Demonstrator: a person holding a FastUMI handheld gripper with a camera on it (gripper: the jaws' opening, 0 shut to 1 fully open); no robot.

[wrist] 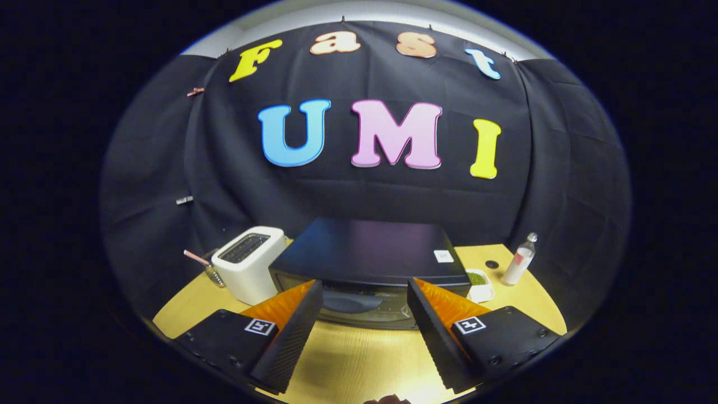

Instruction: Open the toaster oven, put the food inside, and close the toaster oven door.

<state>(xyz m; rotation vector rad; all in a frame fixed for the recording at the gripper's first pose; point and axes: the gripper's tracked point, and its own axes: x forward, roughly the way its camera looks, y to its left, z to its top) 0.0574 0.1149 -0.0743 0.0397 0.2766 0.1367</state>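
Gripper: fingers spread wide, holding nothing, poised above the near part of the bench, a light wood surface; bare bench top shows between them. Each finger carries a small square marker on its upper housing.

Toaster oven: dark body, flat top, standing at the middle of the bench just ahead of the fingertips, which frame its front. Door shut, glass panel facing the gripper. A small white sticker sits on the top near its right rear corner.

Pop-up toaster: white, two slots, upright just beside the oven's left side, toward the bench's left edge.

Glass jar: behind and left of the white toaster, a striped straw leaning out of it.

White dish: close against the oven's right side, holding something green; what kind of food cannot be told.

Clear bottle: upright, near the bench's right rear edge, well apart from the oven.

Small dark round mark: on the bench between dish and bottle.
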